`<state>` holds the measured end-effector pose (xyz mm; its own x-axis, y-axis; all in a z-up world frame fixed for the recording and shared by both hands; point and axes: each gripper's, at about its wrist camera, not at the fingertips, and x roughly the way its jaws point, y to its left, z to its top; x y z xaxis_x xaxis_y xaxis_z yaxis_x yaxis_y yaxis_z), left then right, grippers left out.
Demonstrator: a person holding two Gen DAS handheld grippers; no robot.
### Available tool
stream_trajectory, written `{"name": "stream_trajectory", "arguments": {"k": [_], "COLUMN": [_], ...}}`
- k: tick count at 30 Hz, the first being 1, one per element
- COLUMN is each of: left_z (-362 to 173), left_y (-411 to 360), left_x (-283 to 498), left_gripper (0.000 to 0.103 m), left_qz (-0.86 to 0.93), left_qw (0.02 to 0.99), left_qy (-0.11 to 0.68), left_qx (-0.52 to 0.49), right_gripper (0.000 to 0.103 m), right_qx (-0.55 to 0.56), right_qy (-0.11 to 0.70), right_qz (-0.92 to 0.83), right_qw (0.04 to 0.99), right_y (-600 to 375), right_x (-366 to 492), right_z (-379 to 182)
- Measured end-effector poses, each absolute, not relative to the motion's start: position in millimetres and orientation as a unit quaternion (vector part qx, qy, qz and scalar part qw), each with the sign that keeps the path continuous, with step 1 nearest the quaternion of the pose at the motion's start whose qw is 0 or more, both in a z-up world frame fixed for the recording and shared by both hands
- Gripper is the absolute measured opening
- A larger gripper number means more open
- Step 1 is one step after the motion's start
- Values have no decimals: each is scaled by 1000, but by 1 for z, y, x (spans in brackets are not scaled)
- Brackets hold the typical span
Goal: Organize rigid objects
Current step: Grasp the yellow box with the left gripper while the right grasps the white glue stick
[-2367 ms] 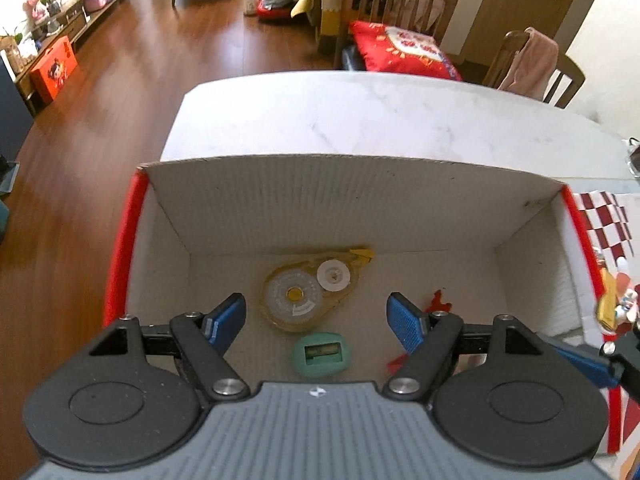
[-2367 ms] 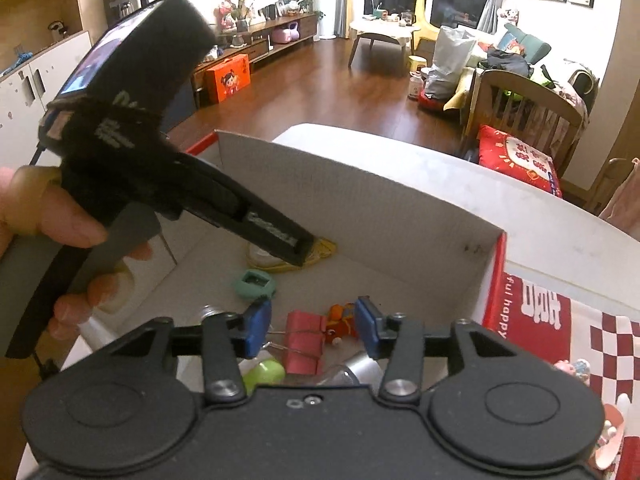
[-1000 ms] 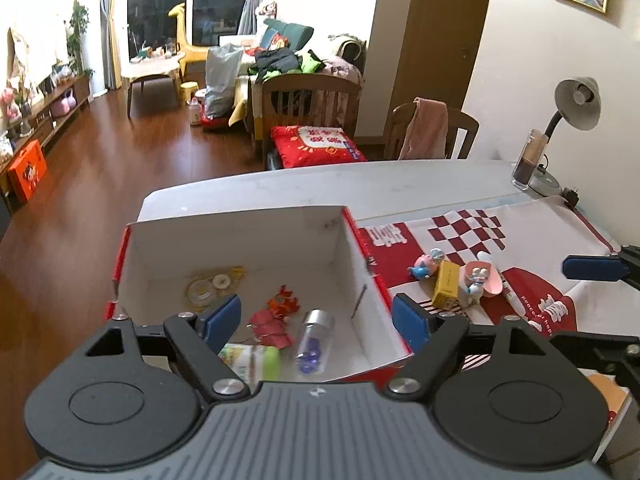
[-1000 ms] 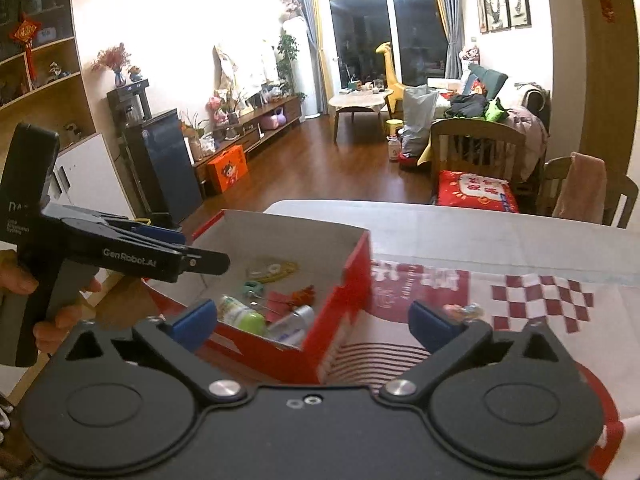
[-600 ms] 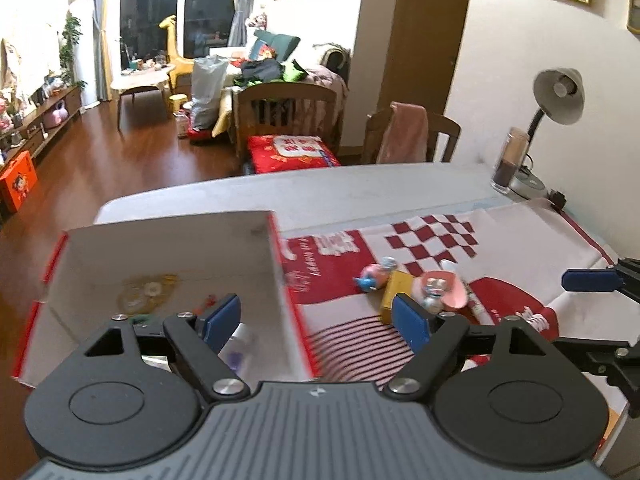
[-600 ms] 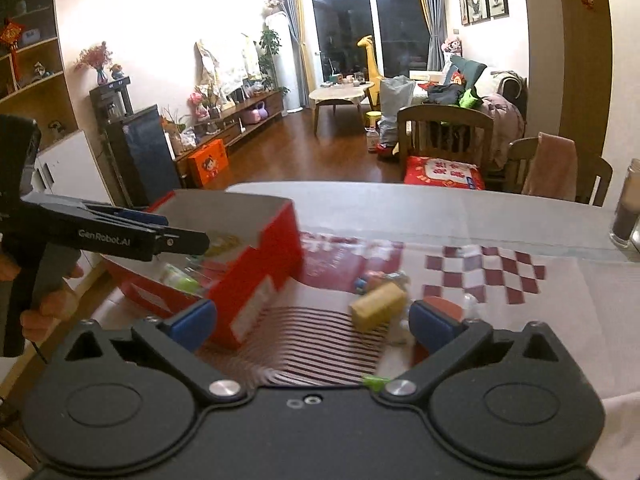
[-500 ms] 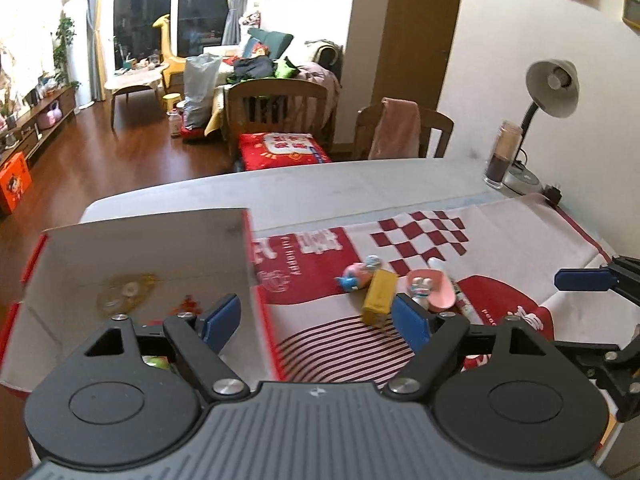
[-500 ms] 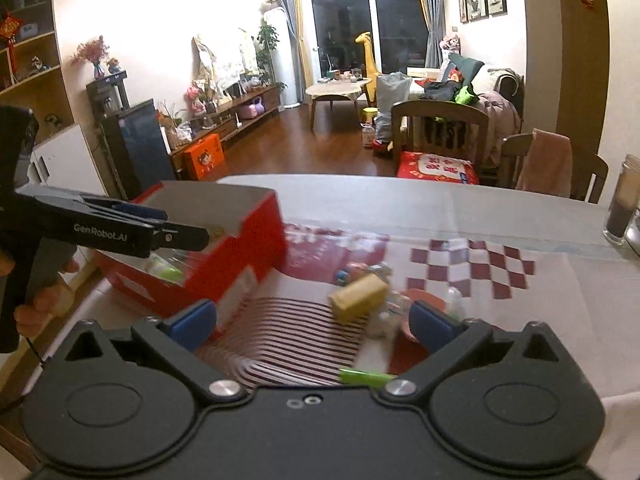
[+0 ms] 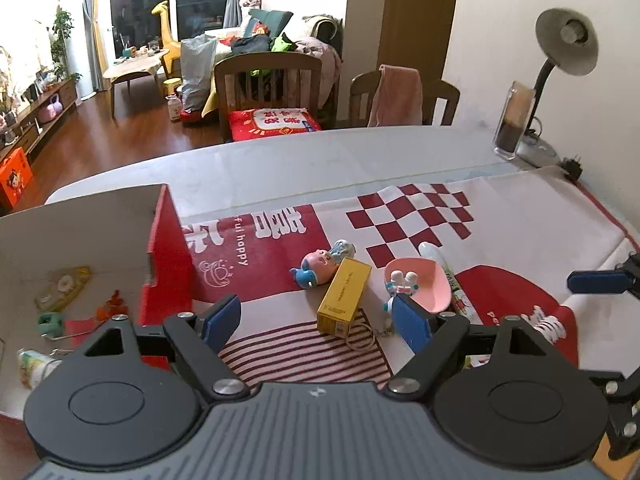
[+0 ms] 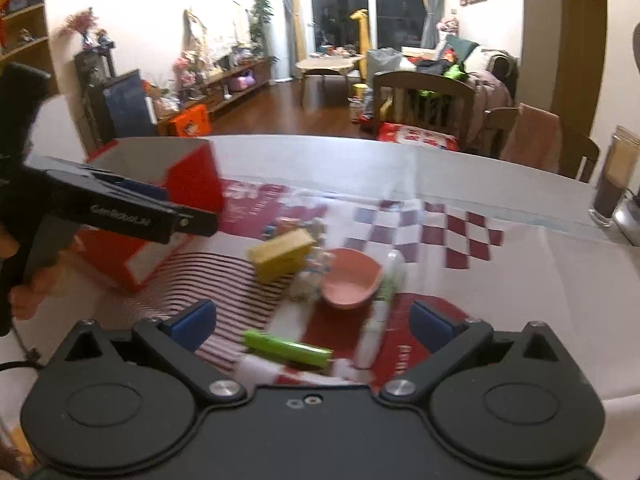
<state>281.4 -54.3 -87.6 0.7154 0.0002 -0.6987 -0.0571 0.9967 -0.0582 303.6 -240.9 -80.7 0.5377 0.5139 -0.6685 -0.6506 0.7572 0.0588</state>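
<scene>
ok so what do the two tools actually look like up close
Both match: the left tool and right tool each have blue pads on black linkage arms with silver pivot screws and two round black housings. The left body is ribbed grey, the right black. From the right view, the left tool's black handle bears white lettering, with a thin black cable below.

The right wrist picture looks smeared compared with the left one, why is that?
Right wrist view: motion blur smears the yellow box, pink bowl and checked cloth. Left wrist view: sharp, though its fisheye lens bows the table edge; the lamp is unlit.
</scene>
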Motion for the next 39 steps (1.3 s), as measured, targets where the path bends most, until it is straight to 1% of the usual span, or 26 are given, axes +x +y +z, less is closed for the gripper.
{"name": "stream_trajectory", "arguments": {"k": [8, 10, 11, 12, 13, 15, 18, 20, 21, 23, 24, 25, 27, 28, 29, 31, 33, 35, 37, 39], "left_z": [-123, -132, -136, -140, -145, -153, -161, -164, -166, -168, -169, -170, -172, -173, -173, -175, -176, -176, -176, -175], "left_y": [-76, -79, -80, -81, -81, -79, -78, -81, -83, -85, -87, -87, -89, -89, -90, -91, -92, -93, -95, -98], "left_x": [318, 327, 331, 335, 339, 346, 353, 356, 357, 360, 361, 362, 364, 366, 367, 368, 369, 369, 369, 370], "left_gripper": [83, 83, 83, 83, 83, 83, 83, 83, 83, 83, 83, 82, 74, 68, 64, 58, 54, 44, 42, 38], "left_qz": [25, 31, 34, 39, 46, 54, 55, 48, 45, 43, 42, 40, 34, 31, 29, 23, 21, 16, 16, 11], "left_qw": [918, 915, 913, 911, 908, 904, 903, 902, 902, 902, 903, 903, 902, 901, 900, 900, 899, 900, 899, 899], "left_qy": [396, 403, 406, 409, 415, 423, 426, 427, 428, 426, 425, 425, 427, 429, 430, 432, 433, 433, 435, 436], "left_qx": [-2, 9, 15, 21, 25, 27, 31, 39, 44, 51, 53, 55, 55, 55, 55, 53, 51, 44, 43, 43], "right_gripper": [99, 93, 92, 88, 82, 76, 71, 64, 59, 54, 49, 47, 45, 43, 42, 37, 34, 31, 22, 21], "right_qx": [-111, -117, -119, -119, -121, -127, -133, -138, -141, -147, -151, -155, -159, -161, -163, -169, -175, -178, -174, -170], "right_qy": [371, 377, 379, 383, 387, 391, 393, 396, 396, 397, 397, 395, 391, 389, 387, 383, 380, 377, 379, 380], "right_qz": [305, 302, 301, 300, 301, 299, 297, 295, 295, 298, 297, 296, 296, 296, 296, 295, 294, 296, 301, 300], "right_qw": [870, 868, 867, 866, 863, 861, 860, 858, 858, 856, 855, 856, 857, 857, 858, 859, 859, 860, 858, 859], "right_y": [-241, -238, -236, -234, -232, -227, -223, -222, -221, -219, -218, -217, -216, -216, -215, -213, -211, -210, -209, -209], "right_x": [340, 345, 347, 351, 355, 360, 367, 370, 371, 373, 374, 374, 375, 376, 377, 378, 379, 378, 378, 379], "right_z": [-117, -124, -127, -130, -134, -139, -146, -150, -151, -155, -156, -158, -159, -160, -160, -161, -162, -163, -163, -162]}}
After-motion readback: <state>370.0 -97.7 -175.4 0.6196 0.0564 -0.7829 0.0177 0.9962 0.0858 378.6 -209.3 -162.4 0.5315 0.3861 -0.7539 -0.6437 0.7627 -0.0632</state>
